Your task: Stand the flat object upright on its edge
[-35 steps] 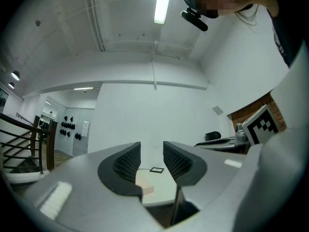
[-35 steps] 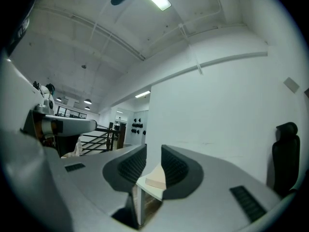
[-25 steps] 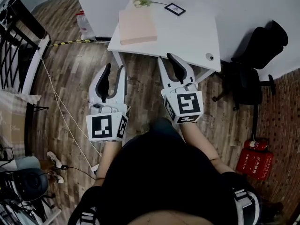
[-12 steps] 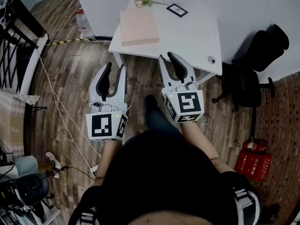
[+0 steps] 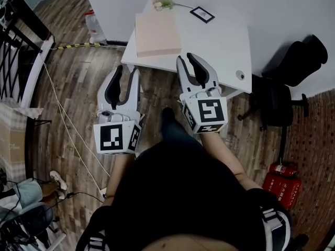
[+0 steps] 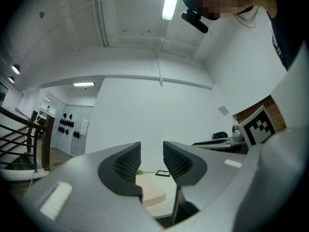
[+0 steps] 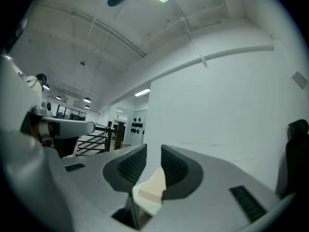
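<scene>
The left hand-held gripper (image 5: 127,75) hung above the floor, short of the near edge of the white surface (image 5: 220,41). Its jaws stood a narrow gap apart with nothing between them. The right hand-held gripper (image 5: 186,59) was likewise narrowly parted and empty, and in the head view its tips showed at the surface's near edge. Through both gaps the pink slab (image 5: 157,33) showed well ahead. It lay flat on the surface's left part, close to the left edge and untouched.

The step in hand looked like the approach, so the tipping-up was still to do. To do it well, both grippers would probably need to come in low and level at the slab's near end. The slab looked thicker than either gap, so the jaws would likely need to open wider first. One gripper could pinch an edge and raise it while the other braced the opposite edge, since the smooth top might let the slab slide.

A flower sprig (image 5: 163,3) and a small dark frame (image 5: 202,14) lay just beyond the slab's far end. A push that way risked knocking them.
</scene>
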Demonstrator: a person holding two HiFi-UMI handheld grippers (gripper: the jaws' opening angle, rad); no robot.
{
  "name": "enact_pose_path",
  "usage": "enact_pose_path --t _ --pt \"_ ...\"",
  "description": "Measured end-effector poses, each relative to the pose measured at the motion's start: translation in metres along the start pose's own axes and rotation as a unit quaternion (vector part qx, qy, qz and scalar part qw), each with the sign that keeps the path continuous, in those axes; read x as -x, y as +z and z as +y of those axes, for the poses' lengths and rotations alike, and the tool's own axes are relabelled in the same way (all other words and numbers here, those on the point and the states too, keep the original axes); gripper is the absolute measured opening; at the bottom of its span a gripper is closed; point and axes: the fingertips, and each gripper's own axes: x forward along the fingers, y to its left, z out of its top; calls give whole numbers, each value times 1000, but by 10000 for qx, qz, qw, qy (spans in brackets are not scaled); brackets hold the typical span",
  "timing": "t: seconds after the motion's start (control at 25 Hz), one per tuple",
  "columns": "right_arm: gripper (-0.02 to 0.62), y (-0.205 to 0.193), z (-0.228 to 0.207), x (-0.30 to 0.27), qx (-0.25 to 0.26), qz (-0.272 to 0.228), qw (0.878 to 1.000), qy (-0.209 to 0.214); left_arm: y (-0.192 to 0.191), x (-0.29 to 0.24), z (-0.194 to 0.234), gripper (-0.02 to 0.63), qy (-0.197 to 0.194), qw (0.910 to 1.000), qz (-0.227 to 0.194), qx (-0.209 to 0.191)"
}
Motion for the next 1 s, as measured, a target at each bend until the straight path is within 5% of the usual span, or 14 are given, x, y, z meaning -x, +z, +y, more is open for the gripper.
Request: enact_pose_path --t 1.0 --pt "98 -71 -126 -278 -131 595 9967 538 -78 -270 105 150 311 9985 442 -2"
